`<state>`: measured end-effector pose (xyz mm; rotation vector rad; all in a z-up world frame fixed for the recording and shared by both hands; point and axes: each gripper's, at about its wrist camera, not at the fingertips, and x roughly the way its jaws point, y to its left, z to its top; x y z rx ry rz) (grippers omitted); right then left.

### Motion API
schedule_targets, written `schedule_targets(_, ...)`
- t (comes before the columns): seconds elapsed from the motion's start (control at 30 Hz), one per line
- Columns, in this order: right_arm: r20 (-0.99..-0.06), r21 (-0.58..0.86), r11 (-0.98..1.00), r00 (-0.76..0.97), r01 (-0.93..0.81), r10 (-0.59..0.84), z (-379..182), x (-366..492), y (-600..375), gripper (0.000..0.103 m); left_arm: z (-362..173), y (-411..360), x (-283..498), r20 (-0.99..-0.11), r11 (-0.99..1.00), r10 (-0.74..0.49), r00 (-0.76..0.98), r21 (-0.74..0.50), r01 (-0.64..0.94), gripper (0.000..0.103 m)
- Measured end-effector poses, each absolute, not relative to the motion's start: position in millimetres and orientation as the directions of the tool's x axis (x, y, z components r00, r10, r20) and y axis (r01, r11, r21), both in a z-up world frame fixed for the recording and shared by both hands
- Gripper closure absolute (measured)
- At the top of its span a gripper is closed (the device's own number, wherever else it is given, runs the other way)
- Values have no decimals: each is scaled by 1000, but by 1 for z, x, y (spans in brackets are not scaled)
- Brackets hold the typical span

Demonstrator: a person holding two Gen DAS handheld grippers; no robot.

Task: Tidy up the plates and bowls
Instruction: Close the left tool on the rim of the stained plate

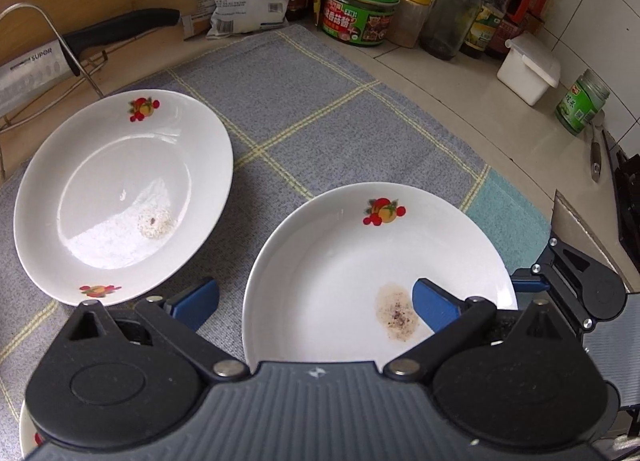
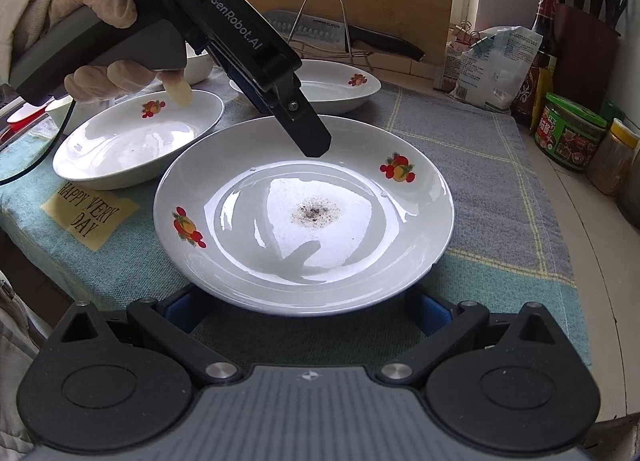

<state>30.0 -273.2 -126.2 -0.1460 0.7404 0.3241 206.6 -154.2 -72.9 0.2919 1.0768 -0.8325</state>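
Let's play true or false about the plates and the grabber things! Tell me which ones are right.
1. The middle plate has a dirty spot. True.
2. The left gripper's jaws are shut tight. False: they stand wide open above the middle plate.
3. Fruit pictures decorate the middle plate. True.
4. The knife lies on a plate. False: it rests on the wire rack.
5. The plates are stacked. False: they sit side by side on the cloth.

White tiled wall [image 1: 580,21] behind pale countertop [image 1: 460,93]; daylight.
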Motion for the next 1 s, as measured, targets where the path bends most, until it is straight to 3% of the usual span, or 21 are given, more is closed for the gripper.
schedule_targets(0.13,-672,-16,942,701,-336,239,-127,28,-274,0,-80,-157,219,-877,667,-459,143,-234,707,3)
schedule_targets(0.73,-627,-18,944,739,-330,247,-130,19,-275,0,-88,-168,229,-890,592,-455,15,-290,752,3)
schedule_targets(1.0,-602,-21,937,753,-348,266,-133,19,-278,0,-86,-174,233,-908,527,-417,-34,-272,805,9)
